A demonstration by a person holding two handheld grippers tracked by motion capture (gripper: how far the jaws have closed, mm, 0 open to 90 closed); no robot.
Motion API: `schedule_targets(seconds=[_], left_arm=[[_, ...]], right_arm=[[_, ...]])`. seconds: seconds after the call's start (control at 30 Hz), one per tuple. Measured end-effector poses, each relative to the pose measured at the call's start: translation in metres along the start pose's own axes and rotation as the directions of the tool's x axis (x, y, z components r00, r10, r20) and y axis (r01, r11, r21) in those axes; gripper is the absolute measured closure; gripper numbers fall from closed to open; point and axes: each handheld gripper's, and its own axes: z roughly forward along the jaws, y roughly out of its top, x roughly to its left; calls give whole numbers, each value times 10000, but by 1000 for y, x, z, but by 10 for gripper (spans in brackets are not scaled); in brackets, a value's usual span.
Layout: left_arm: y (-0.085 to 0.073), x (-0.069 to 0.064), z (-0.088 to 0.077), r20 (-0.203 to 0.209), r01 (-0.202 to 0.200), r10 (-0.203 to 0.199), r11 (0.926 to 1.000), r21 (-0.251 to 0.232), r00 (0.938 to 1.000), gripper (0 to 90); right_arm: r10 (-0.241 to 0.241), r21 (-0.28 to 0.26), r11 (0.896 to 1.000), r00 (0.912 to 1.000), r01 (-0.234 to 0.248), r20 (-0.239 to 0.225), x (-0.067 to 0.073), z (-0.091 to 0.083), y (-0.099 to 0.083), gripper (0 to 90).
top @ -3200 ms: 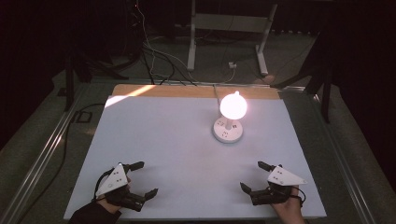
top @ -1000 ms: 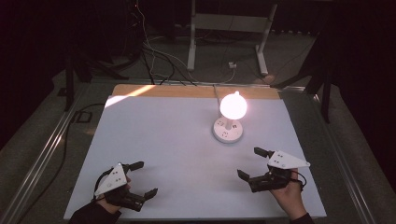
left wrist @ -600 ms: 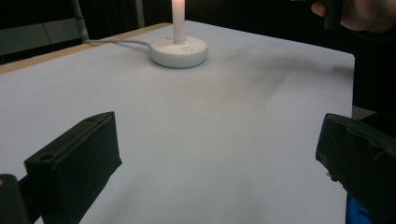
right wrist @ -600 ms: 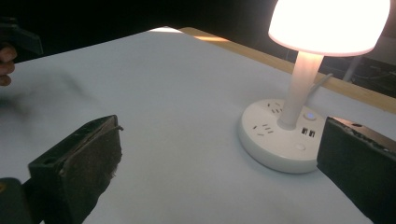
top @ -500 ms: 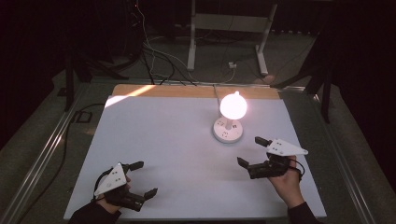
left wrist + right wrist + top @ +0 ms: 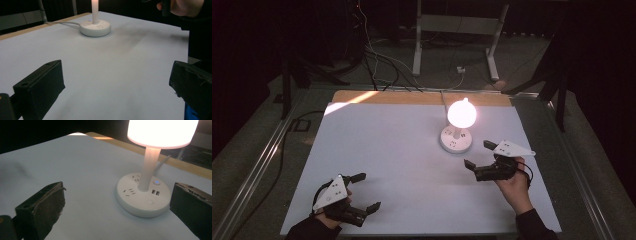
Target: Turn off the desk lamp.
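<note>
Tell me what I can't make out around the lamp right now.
- Lamp shade top: cut off by the right gripper view's upper edge.
- Shade shape: washed out by glare in the high view.
- Base sockets: too small in the high view.
- Cable: its far end leaves the left gripper view's edge.

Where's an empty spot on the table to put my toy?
The wide bare stretch of white table left of the lamp, beyond the left gripper. It is crowded where the right gripper sits close to the lamp's base.
</note>
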Motion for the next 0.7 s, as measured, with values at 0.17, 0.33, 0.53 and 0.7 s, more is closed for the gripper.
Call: schedule_targets(seconds=[0.17,0.33,0.53,0.7], left_arm=[[0,0,0,-1,16,-16,10000,25,10000,4],[0,0,0,-1,24,-24,10000,30,10000,4],[0,0,0,5,22,-22,10000,53,10000,4],[0,0,0,-18,29,-29,10000,53,10000,4]], right_arm=[[278,247,9993,9985,-290,479,-10,10,0,0],[455,323,9983,9940,-489,998,-21,17,1,0],[971,394,9937,9821,-1048,1615,-32,29,0,0],[877,265,9952,9779,-944,1896,-37,34,1,17]])
